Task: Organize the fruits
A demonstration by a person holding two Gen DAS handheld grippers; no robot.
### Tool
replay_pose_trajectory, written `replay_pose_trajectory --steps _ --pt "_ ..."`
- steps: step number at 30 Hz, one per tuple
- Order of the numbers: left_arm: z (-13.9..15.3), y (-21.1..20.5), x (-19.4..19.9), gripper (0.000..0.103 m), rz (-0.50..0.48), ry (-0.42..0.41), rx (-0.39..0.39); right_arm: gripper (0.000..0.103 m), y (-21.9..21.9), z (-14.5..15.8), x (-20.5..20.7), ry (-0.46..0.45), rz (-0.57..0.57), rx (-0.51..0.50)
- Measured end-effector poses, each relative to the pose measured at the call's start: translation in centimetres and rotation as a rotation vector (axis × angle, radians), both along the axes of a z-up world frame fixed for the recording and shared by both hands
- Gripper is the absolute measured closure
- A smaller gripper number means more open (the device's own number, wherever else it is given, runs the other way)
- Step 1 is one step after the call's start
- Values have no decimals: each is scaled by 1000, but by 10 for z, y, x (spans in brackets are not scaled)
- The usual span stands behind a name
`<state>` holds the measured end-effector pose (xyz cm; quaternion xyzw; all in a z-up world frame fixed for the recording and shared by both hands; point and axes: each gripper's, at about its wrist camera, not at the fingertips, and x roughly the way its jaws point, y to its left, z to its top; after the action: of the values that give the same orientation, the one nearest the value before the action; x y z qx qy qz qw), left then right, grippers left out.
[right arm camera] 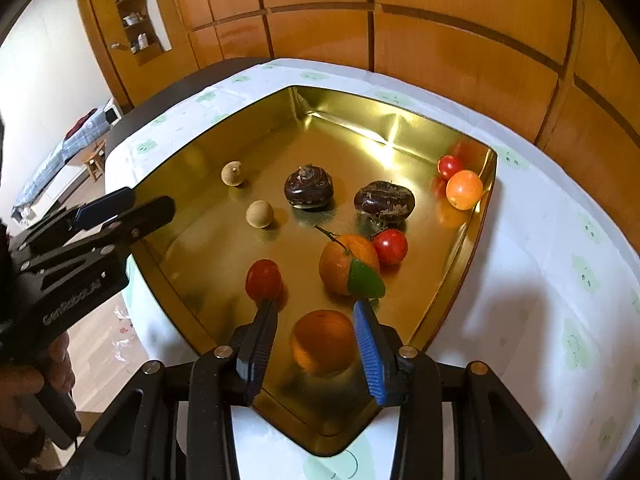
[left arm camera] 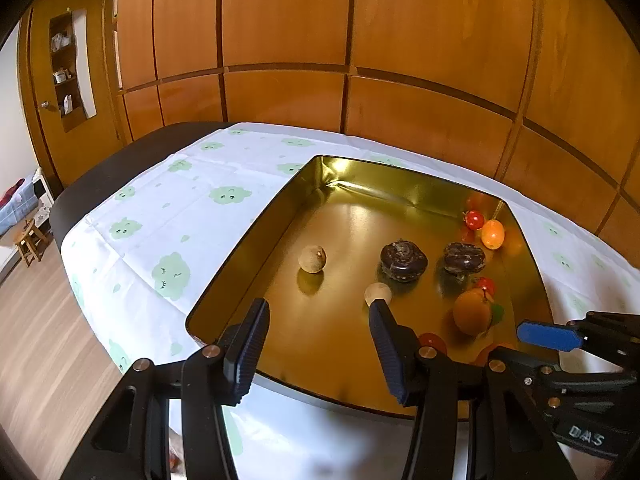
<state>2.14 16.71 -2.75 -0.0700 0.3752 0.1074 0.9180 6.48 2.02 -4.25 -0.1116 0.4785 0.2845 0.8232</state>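
One gold tray holds all the fruit. In it are two dark brown water chestnuts, two pale tan longans, three red cherry tomatoes, and one small yellow-orange fruit. Two mandarins, it seems, though the nearer one is blurred. Two grippers.

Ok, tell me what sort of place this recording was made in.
Most likely a room in a home, perhaps a bedroom. Orange-brown wooden wall panelling backs the table, whose white cloth printed with green clouds holds a gold metal tray of fruit. A small wooden stool stands on wood flooring.
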Motion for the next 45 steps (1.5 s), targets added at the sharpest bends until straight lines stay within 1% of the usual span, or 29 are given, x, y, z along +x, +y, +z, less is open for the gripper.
replay_pose_trajectory --steps 1,4,9,12,17,21,28,32,36,38,40,45 --pt "0 -1 0 50 -3 -1 1 73 2 -1 0 -3 6 -11" --pt "2 -4 -1 50 -11 -5 0 74 8 -3 2 -13 16 -31" --pt "7 -13 -3 46 -34 -20 8 75 15 -16 15 14 -7 -49" --pt "9 -17 -4 43 -44 -26 13 75 10 -13 15 27 -21 3" --pt "13 -23 -5 39 -56 -33 22 74 3 -2 8 -3 -37 32" --pt "16 -30 -8 37 -64 -38 33 73 -6 8 3 -28 -71 68" --pt "22 -39 -14 32 -69 -58 45 72 -17 21 -8 -103 -143 78" --pt "25 -44 -17 25 -71 -69 46 70 -26 27 -14 -160 -193 57" --pt "26 -47 -19 16 -67 -74 48 68 -36 30 -16 -191 -259 36" --pt "26 -49 -20 15 -63 -80 50 67 -41 31 -16 -202 -290 26" --pt "26 -51 -21 10 -63 -84 53 67 -45 32 -18 -216 -316 15" --pt "30 -49 -24 4 -46 -101 50 66 -45 39 -27 -262 -329 -1"
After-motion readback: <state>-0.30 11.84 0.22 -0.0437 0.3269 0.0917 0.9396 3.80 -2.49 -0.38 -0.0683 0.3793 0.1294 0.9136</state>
